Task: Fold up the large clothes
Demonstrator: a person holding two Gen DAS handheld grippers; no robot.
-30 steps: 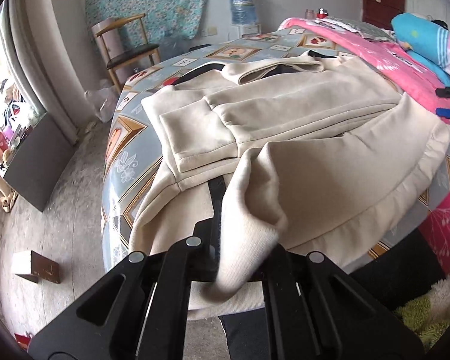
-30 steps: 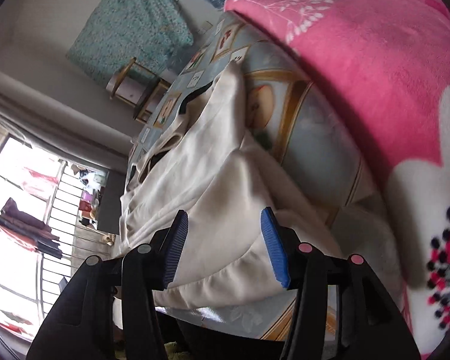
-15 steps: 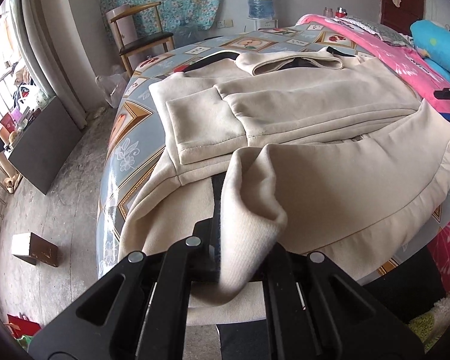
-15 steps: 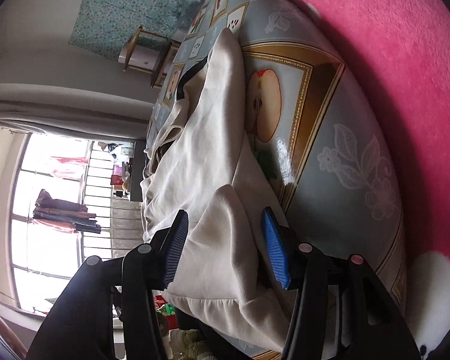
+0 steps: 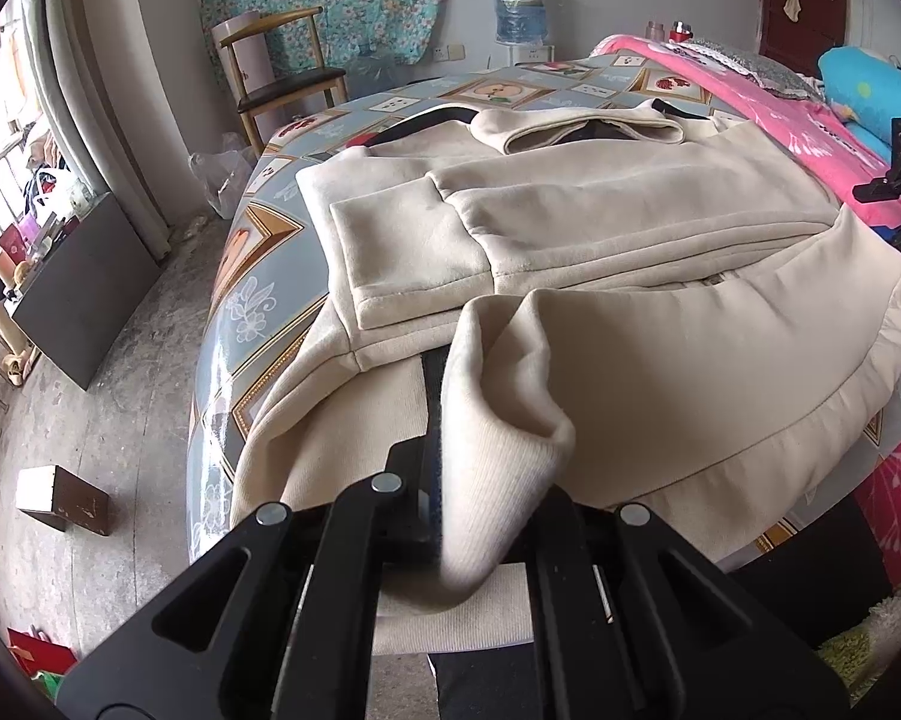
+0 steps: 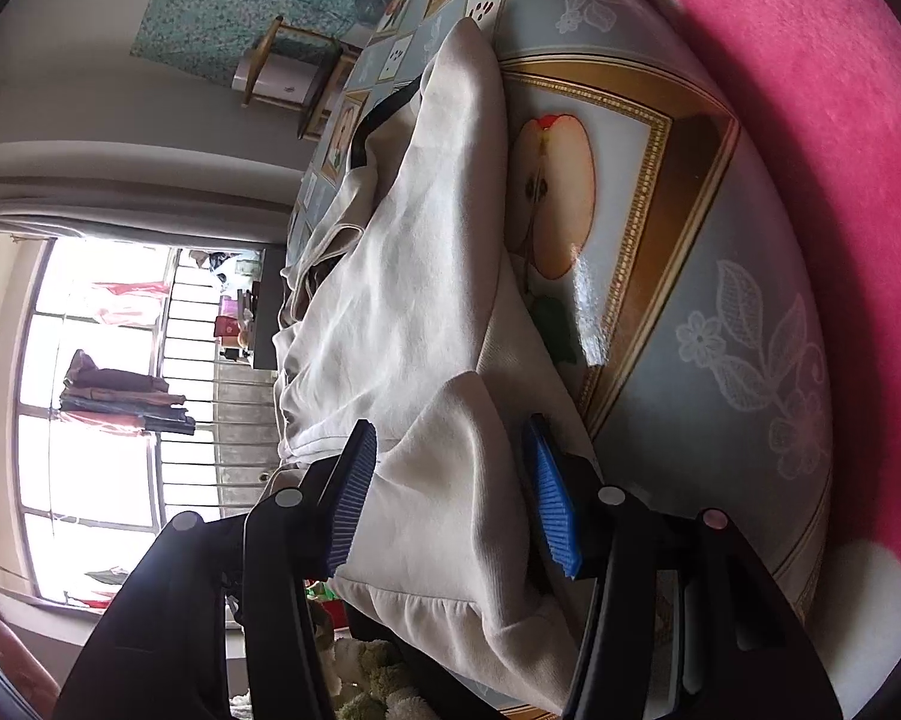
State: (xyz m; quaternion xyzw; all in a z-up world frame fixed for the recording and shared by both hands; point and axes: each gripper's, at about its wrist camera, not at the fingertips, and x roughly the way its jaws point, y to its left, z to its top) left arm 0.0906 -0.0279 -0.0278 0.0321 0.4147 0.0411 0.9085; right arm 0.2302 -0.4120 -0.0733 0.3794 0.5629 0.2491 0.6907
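Across the picture-print desk point(image 5: 252, 276) sprawls a cream fleece jacket point(image 5: 600, 228); left hand-held gripper point(image 5: 480, 516) pinches its ribbed cuff, fingertips hidden; right hand-held gripper point(image 6: 450, 498) gapes around the hem.

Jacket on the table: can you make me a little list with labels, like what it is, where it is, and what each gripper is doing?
garment: cream jacket, partly folded
surface: table with fruit-picture cloth
left hand-held gripper: shut on the jacket's ribbed cuff
right hand-held gripper: open, blue pads either side of the jacket's hem
beside table: pink blanket
behind: wooden chair, water bottle
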